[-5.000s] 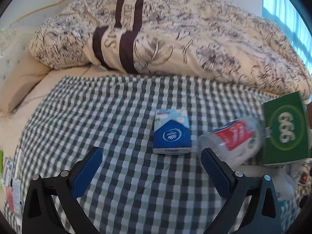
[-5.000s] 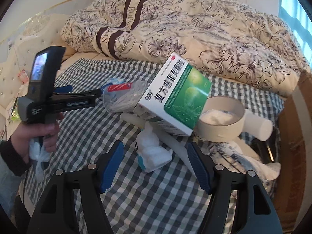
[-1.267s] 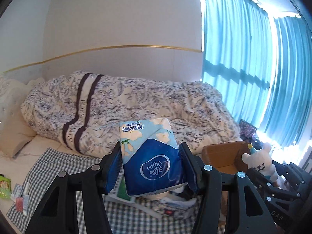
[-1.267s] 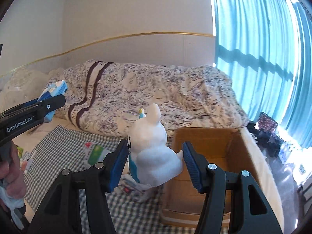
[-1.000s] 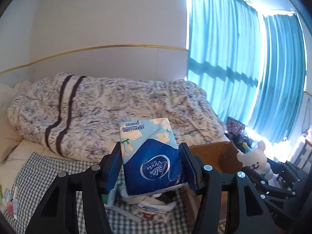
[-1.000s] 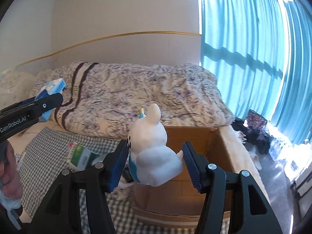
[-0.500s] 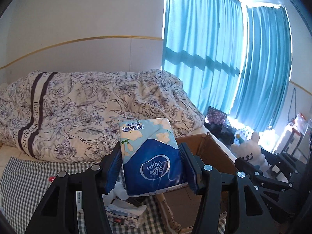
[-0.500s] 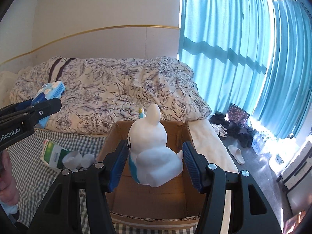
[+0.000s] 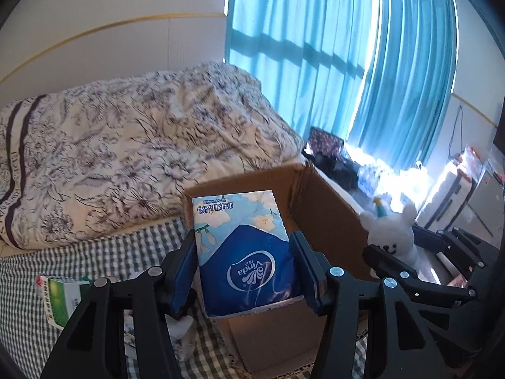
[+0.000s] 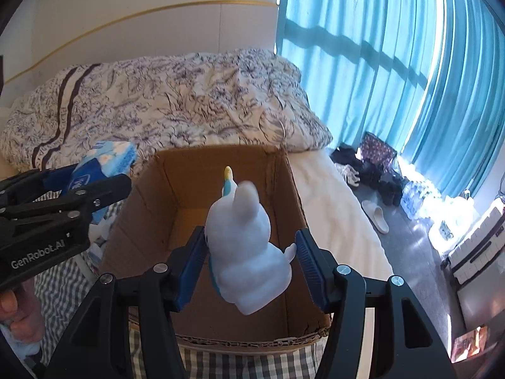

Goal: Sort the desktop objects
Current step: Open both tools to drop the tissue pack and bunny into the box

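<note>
My left gripper [image 9: 243,240] is shut on a blue and white tissue pack [image 9: 246,252], held upright in front of the open cardboard box [image 9: 318,205]. In the right wrist view that pack [image 10: 107,158] hangs just left of the box's left wall. My right gripper [image 10: 251,240] is shut on a white plush toy [image 10: 249,252] with a small blue hat. The toy is tilted, blurred, and directly above the box's bare inside [image 10: 195,186]. The left wrist view shows the toy [image 9: 391,233] to the right of the box, facing the camera.
A floral duvet [image 10: 189,94] lies heaped behind the box. The box stands on a checked cloth [image 9: 110,252], where a green medicine box [image 9: 60,293] and other small items lie to its left. Blue curtains [image 10: 394,79] hang at the right above floor clutter. A hand [image 10: 19,312] holds the left gripper.
Both grippers have swung right from the cloth, each carrying its object. The toy is now over the box opening, tipped and lower between the pads. The tissue pack has come close to the box.
</note>
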Available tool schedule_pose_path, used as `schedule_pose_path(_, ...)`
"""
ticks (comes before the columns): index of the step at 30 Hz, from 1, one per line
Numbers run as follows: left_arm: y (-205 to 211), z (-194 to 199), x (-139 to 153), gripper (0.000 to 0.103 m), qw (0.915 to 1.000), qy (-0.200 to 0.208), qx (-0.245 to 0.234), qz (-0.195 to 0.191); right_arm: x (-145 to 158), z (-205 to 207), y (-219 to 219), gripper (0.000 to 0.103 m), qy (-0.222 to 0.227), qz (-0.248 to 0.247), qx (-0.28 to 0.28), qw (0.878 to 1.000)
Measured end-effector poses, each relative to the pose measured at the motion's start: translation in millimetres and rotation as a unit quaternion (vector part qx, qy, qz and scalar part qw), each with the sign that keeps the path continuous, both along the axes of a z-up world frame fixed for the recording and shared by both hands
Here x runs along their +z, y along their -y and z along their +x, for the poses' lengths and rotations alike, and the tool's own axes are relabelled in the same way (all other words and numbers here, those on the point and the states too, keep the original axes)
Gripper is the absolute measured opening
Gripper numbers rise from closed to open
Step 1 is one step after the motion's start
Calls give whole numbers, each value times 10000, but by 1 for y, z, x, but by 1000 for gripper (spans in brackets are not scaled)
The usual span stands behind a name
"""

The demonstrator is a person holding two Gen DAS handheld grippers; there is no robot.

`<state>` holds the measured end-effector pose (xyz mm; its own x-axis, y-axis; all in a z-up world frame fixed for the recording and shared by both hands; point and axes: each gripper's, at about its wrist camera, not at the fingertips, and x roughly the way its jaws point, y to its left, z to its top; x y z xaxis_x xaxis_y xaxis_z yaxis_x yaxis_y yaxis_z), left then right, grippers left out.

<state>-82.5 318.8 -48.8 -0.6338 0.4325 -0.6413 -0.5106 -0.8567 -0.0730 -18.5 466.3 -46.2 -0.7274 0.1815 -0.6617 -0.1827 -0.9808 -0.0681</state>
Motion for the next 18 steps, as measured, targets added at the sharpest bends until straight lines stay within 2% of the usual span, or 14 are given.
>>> schedule_pose_path(3,-12,-10,-14,58,9993,322,-140,-148,-9,-1,-3,57,175,-2,-21,9998)
schedule_pose_path(10,-22,-18,-43,60,9964,684,-247,-428,-20,2,-7,57,322,48,-17,9995)
schedule_pose_path(13,-23,-18,-48,65,9961,720,-244,-451,-19,5,-9,57,264,25,-53,9996)
schedule_pose_path(16,-20,-16,-45,81,9968,641,-256,-409,-13,9,-9,57,142,59,-96,9998)
schedule_pose_path(18,-21,-15,-40,81,9975,543,-228,-387,-9,9,-9,57,58,79,-135,9999)
